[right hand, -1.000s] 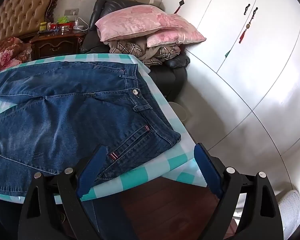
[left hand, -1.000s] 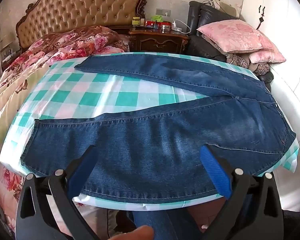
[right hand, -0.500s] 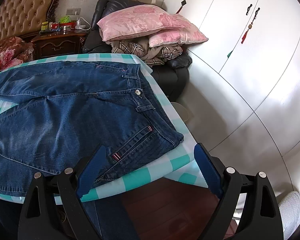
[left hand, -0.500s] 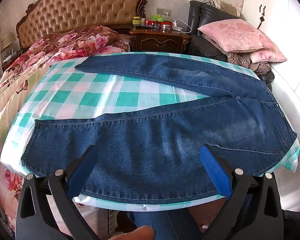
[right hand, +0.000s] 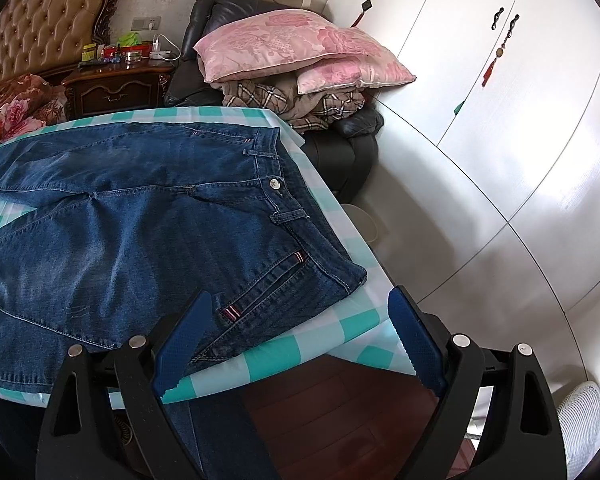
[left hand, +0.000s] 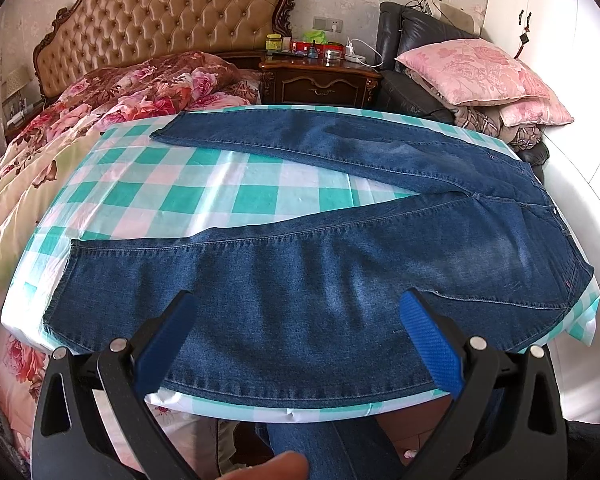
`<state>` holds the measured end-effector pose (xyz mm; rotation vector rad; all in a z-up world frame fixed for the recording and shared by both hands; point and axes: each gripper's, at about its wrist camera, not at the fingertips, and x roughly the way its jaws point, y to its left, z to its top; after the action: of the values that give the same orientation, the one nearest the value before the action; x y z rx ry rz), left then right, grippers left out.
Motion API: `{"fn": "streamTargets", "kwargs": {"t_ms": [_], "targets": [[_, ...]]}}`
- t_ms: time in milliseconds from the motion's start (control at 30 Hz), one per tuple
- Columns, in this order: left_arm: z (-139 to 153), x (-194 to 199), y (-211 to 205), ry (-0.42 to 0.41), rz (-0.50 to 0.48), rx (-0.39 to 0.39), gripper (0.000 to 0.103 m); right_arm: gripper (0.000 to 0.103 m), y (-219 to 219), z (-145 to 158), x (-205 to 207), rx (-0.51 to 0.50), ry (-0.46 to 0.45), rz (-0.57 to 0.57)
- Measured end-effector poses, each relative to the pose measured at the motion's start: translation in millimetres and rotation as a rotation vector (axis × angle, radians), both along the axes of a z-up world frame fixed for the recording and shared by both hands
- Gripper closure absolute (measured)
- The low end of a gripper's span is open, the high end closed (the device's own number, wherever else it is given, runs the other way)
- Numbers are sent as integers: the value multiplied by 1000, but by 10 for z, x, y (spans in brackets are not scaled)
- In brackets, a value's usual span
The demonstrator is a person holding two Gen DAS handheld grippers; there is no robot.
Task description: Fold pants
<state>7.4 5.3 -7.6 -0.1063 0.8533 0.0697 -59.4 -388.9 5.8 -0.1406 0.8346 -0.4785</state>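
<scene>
Blue jeans [left hand: 340,272] lie flat on a table covered with a green and white checked cloth [left hand: 204,184], legs spread in a V toward the left, waist at the right. My left gripper [left hand: 298,308] hovers open above the near leg, nothing between its blue pads. The right wrist view shows the jeans' waist [right hand: 284,200] with its button and front pocket near the table's right corner. My right gripper [right hand: 300,300] stands open over that near corner, its left pad above the pocket, its right pad beyond the table edge.
A bed with floral bedding [left hand: 60,128] and a tufted headboard lies left of the table. Behind stand a nightstand [left hand: 320,80] and a dark armchair piled with pink pillows [right hand: 292,48]. White wardrobe doors [right hand: 500,120] run along the right. A person's denim-clad leg [left hand: 320,448] shows below the table edge.
</scene>
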Motion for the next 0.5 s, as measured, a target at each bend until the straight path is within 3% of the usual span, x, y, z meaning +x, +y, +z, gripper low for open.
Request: {"fn": "streamTargets", "kwargs": {"t_ms": [500], "targets": [[-8,8,16,-1,1,5,2,17,-3,-6,-9,0,0,1]]}}
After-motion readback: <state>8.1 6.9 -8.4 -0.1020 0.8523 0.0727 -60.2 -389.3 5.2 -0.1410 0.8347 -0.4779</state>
